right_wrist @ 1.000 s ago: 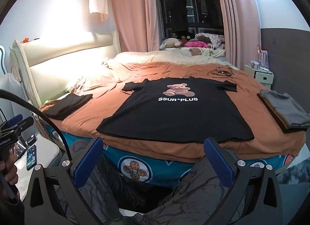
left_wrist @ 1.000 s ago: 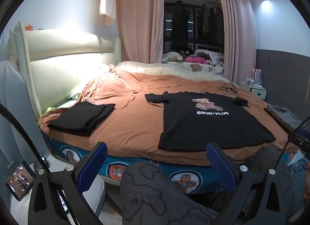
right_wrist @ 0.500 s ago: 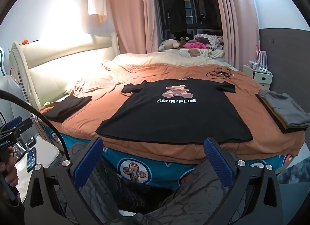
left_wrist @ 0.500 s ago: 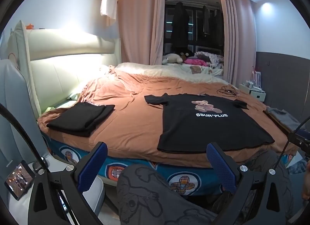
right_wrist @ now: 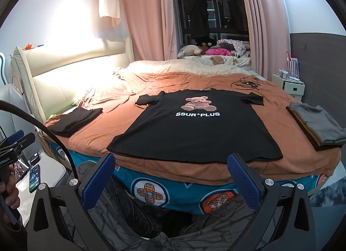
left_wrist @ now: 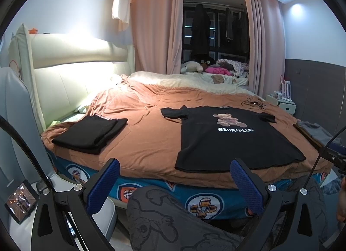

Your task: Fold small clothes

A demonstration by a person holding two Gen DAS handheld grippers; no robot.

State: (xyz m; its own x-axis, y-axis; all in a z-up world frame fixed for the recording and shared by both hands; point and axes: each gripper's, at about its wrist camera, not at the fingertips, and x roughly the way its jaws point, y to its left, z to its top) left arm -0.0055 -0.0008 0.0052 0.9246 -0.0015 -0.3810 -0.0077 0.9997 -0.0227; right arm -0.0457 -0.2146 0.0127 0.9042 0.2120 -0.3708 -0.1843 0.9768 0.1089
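A black T-shirt (left_wrist: 233,140) (right_wrist: 194,129) with a bear print and white lettering lies flat, face up, on the brown bedspread (left_wrist: 147,142) (right_wrist: 292,155), its hem toward me. My left gripper (left_wrist: 175,184) hovers open short of the bed's near edge, to the left of the shirt's hem, holding nothing. My right gripper (right_wrist: 170,177) is open too, just in front of the hem's middle, nothing between its blue pads (right_wrist: 242,181). A person's patterned trouser leg (left_wrist: 173,218) lies under both grippers.
A folded black garment (left_wrist: 90,132) (right_wrist: 73,119) rests at the bed's left corner. A folded grey and dark stack (right_wrist: 317,125) (left_wrist: 315,129) sits at the right edge. A tangled cable (right_wrist: 246,83) lies behind the shirt. A white side table with a phone (right_wrist: 34,177) stands at left.
Both views have tilted down slightly, so the bed and shirt sit a little higher in frame. Nothing on the bed has moved and both grippers stay open.
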